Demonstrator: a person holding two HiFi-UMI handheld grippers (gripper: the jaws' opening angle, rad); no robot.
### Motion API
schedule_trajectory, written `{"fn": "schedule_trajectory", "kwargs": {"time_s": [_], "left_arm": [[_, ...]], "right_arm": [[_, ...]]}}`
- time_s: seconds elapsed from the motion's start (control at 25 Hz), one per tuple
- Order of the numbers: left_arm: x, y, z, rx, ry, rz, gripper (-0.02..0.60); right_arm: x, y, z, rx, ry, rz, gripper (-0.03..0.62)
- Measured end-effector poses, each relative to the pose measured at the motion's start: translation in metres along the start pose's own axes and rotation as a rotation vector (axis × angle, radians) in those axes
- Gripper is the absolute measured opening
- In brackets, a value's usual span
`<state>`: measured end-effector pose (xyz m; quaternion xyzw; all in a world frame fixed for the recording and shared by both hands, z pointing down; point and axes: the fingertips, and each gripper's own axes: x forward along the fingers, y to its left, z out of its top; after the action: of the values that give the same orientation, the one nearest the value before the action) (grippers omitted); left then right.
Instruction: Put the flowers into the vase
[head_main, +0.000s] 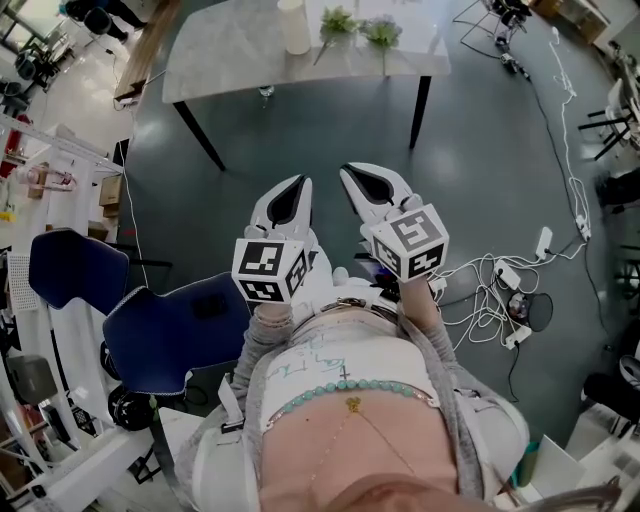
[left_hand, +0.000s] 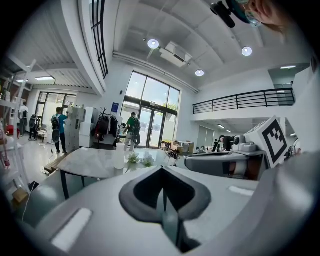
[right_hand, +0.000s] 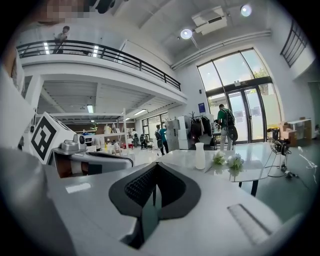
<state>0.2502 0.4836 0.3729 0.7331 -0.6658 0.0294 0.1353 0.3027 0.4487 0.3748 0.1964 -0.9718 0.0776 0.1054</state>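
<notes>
Shut, empty jaws on the left gripper (head_main: 298, 183) and right gripper (head_main: 351, 172), held side by side at waist level, likely ready for an approach. Well ahead, two flowers (head_main: 360, 28) lie on the table (head_main: 230, 50) beside the upright vase (head_main: 294, 27).

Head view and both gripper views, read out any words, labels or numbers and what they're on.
Nothing can be read.
Shirt: faint teal lettering, too blurred to read.
Blue sign beside the glass doors: too small to read.
Marker cubes: square patterns only, no words.
</notes>
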Motion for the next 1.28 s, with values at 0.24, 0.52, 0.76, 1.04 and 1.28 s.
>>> {"fn": "schedule_trajectory", "kwargs": {"time_s": [0.24,0.52,0.76,1.04,1.28], "left_arm": [[0.020,0.018,0.006,-0.009,-0.005,-0.011,0.000],[0.052,0.055,0.019,-0.011,-0.005,-0.047,0.000],[0.082,0.088,0.027,-0.016,0.001,-0.080,0.000],[0.103,0.128,0.037,-0.009,0.008,-0.099,0.000],[0.115,0.156,0.038,0.002,0.033,-0.125,0.000]], "right_arm": [[0.017,-0.016,0.006,-0.011,0.003,-0.024,0.026],[0.059,-0.032,0.023,-0.013,0.000,-0.039,0.026],[0.101,-0.047,0.033,0.008,0.004,-0.044,0.026],[0.148,-0.057,0.040,0.016,0.013,-0.061,0.026],[0.179,-0.062,0.038,0.026,0.031,-0.075,0.026]]}}
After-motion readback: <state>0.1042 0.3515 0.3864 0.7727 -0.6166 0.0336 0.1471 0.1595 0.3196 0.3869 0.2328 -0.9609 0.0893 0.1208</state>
